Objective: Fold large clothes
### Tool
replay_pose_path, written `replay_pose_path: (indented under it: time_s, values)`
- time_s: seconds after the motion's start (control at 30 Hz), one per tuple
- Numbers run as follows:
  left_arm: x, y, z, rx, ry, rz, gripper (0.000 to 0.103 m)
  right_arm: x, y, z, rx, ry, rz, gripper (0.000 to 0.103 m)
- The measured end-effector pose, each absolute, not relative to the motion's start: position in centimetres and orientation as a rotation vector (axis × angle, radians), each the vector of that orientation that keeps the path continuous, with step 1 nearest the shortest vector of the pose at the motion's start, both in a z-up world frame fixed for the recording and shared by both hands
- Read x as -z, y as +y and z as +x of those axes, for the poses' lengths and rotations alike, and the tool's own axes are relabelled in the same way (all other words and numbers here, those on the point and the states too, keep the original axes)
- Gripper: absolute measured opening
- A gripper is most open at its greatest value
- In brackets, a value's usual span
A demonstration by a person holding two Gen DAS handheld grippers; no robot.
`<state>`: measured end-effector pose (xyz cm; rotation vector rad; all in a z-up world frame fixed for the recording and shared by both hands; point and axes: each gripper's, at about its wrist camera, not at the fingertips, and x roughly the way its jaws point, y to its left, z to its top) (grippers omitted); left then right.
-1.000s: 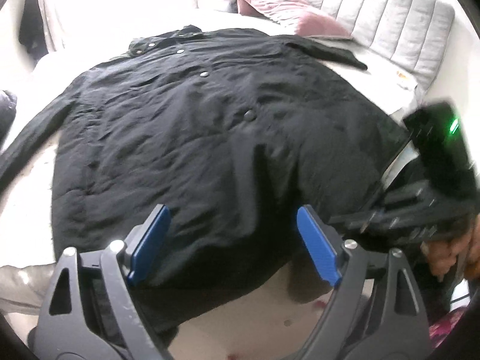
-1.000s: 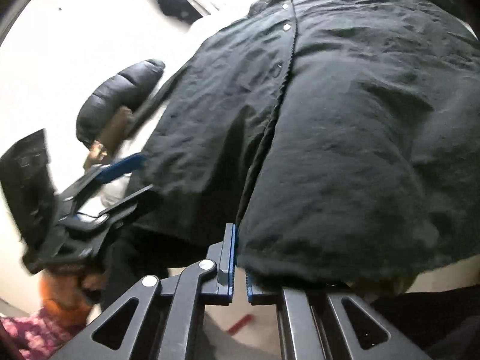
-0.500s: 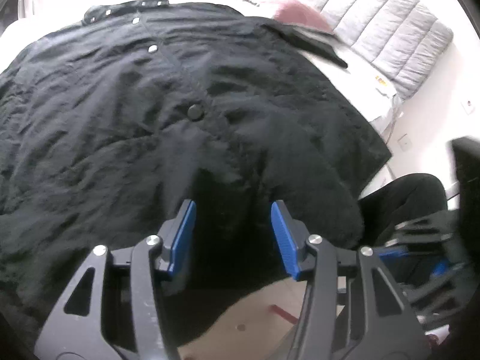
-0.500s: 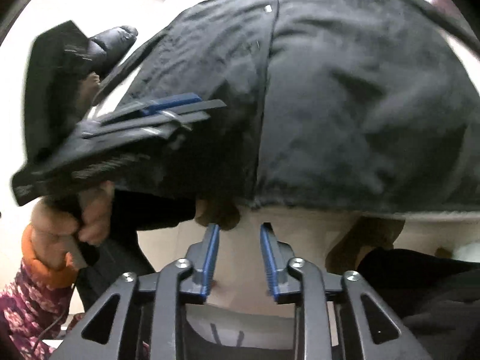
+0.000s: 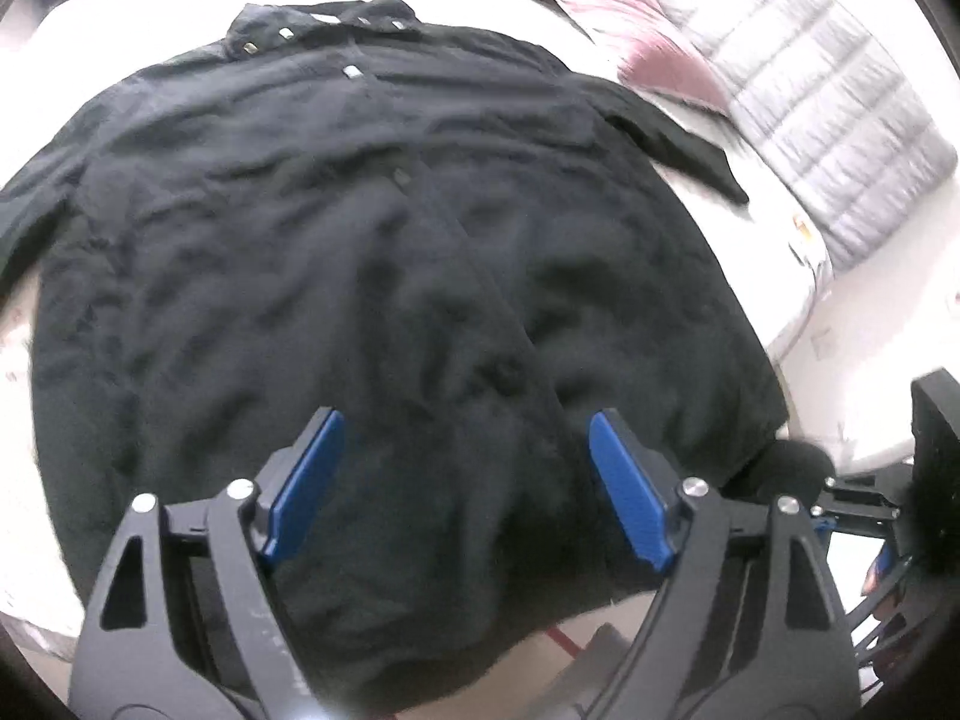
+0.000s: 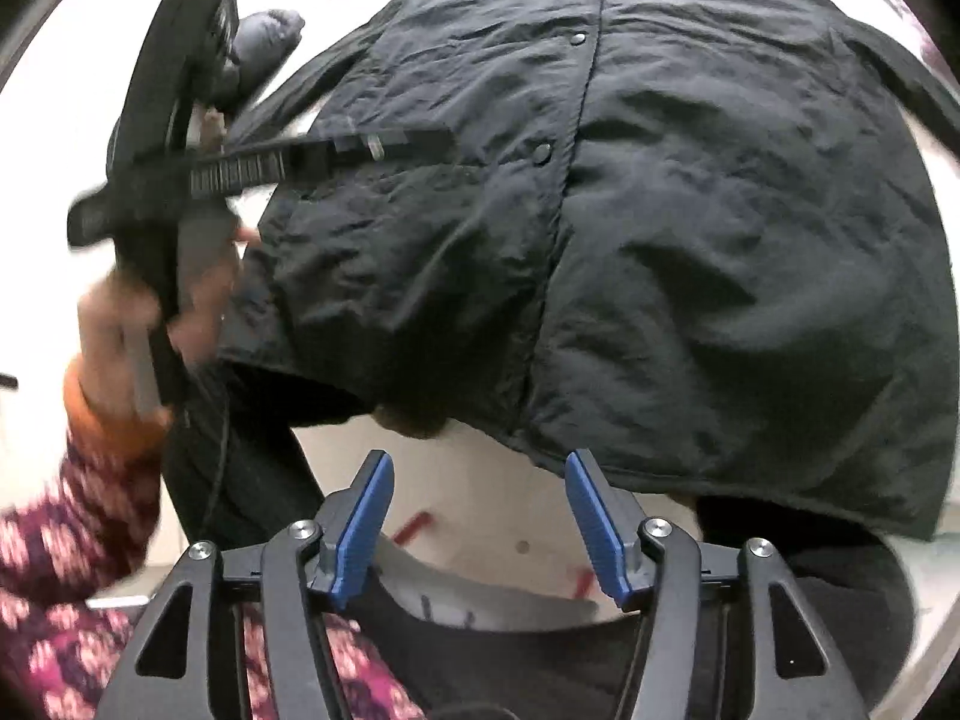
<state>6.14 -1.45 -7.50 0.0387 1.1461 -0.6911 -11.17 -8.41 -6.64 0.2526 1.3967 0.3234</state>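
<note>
A large black snap-front jacket (image 5: pixel 384 240) lies spread flat on a white bed, collar at the far end, hem toward me; it also shows in the right wrist view (image 6: pixel 690 228). My left gripper (image 5: pixel 462 480) is open and empty, its blue pads hovering over the jacket's lower front near the hem. My right gripper (image 6: pixel 480 522) is open and empty, just below the hem, off the bed's near edge. The left gripper shows in the right wrist view (image 6: pixel 336 150) over the jacket's left side.
Pink pillows (image 5: pixel 630 30) and a grey quilted headboard (image 5: pixel 828 120) lie at the far right of the bed (image 5: pixel 540 6). A dark puffy item (image 6: pixel 264 42) sits beyond the jacket's left sleeve. The floor with red marks (image 6: pixel 414 528) is below the hem.
My right gripper let go of the jacket hem, opened wide and drew back below it. My left gripper narrowed, then opened wide again, and now sits over the jacket's lower front.
</note>
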Motion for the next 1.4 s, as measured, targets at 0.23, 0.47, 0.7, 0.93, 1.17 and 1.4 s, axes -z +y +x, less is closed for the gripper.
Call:
replay_pose_path:
  time_s: [0.23,0.47,0.7,0.93,1.17,1.4]
  values:
    - [6.6,0.1,14.3,0.542,1.072,0.032,0.096,2.8,-16.1,-5.9,-0.222,1.258,0.428,0.079]
    - [11.2,3.0,18.5,0.43,1.089,-0.061,0.097,6.5,-30.7,2.5,0.253,1.016,0.508,0.08]
    - [12.4,4.5,20.9,0.339,1.053,-0.052,0.097,13.5,-46.0,4.9,0.571,0.849,0.86,0.08]
    - [13.6,5.3,23.1,0.305,1.059,-0.001,0.097,15.3,-53.0,6.4,0.69,0.68,0.929,0.08]
    - [14.8,6.1,24.4,0.287,1.093,-0.024,0.097,15.1,-56.9,9.9,0.922,0.672,0.818,0.05]
    - [14.2,6.5,24.5,0.288,1.081,0.01,0.097,9.9,-55.6,12.6,0.917,0.611,0.685,0.011]
